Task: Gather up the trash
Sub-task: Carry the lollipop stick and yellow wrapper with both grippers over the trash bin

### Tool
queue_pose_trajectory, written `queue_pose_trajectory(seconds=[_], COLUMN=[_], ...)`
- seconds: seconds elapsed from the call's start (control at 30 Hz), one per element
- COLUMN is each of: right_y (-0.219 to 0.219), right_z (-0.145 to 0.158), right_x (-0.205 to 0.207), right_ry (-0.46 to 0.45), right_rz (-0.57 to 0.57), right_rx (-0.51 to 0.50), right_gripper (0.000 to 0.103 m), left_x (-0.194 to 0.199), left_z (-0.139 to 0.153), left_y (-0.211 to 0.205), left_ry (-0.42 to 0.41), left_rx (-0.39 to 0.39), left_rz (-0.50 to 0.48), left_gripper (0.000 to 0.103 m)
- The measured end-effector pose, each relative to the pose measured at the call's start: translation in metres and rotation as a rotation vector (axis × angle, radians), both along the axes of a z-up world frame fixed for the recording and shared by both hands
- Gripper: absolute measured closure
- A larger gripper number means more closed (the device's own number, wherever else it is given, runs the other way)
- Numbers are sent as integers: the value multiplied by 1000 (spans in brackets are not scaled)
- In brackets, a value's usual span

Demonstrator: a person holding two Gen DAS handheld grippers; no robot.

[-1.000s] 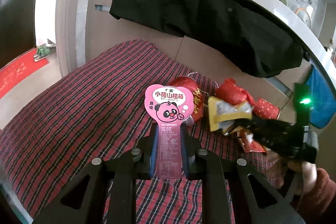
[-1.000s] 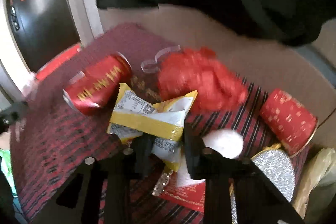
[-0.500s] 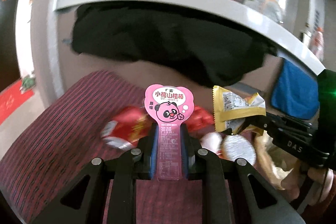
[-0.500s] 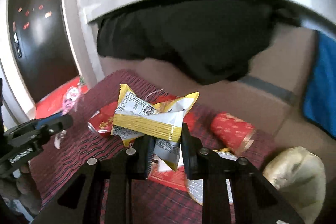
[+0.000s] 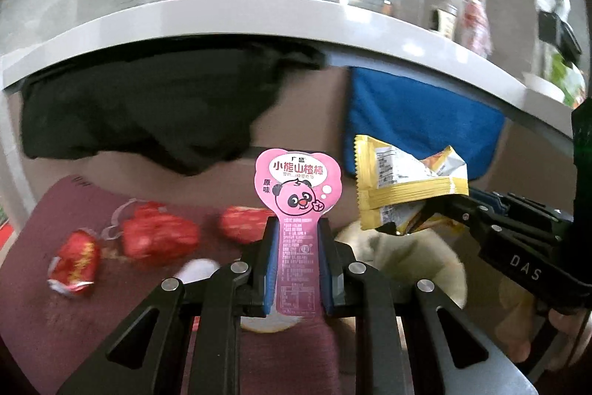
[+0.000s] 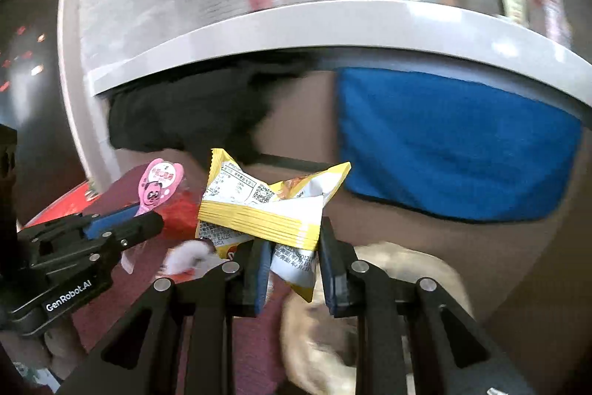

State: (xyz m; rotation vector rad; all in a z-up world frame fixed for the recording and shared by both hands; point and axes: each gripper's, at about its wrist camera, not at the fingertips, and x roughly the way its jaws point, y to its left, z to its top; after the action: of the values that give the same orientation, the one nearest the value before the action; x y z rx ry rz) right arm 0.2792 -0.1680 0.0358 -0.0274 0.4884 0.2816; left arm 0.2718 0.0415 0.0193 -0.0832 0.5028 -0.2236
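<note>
one pink wrapper [image 5: 298,195], one yellow wrapper [image 5: 401,184]

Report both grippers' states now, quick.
Left gripper: shut on the pink panda wrapper.
Right gripper: shut on the yellow snack packet.

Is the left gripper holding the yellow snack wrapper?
No, the left gripper clamps the pink panda-print wrapper; the right gripper holds the yellow one.
</note>
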Motion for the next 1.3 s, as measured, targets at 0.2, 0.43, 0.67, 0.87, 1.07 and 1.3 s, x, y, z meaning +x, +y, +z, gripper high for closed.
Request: queue_pose_trajectory(seconds=[0.2, 0.43, 0.67, 0.87, 1.07, 1.3], right_y=[-60, -98, -108, -106, -105, -108], right_z=[-14, -29, -39, -46, -50, -56], right_x=[1, 4, 7, 11, 18, 27], right_ry=[34, 58, 85, 101, 114, 135], right_rz=[-96, -141, -143, -134, -133, -139], right_rx=[38, 57, 74, 69, 67, 70], right_gripper=[82, 82, 81, 81, 81, 81], left_x=[8, 21, 31, 39, 48, 55], left_z=[-6, -19, -34, -43, -51, -58], left_y=[-56, -96, -107, -107, -106, -109], left_ry=[15, 52, 89, 113, 142, 171], left_rx=[19, 38, 50, 46, 24, 7], left_rz=[-76, -120, -127, -123, -129, -137], left_gripper=[83, 83, 83, 83, 83, 83])
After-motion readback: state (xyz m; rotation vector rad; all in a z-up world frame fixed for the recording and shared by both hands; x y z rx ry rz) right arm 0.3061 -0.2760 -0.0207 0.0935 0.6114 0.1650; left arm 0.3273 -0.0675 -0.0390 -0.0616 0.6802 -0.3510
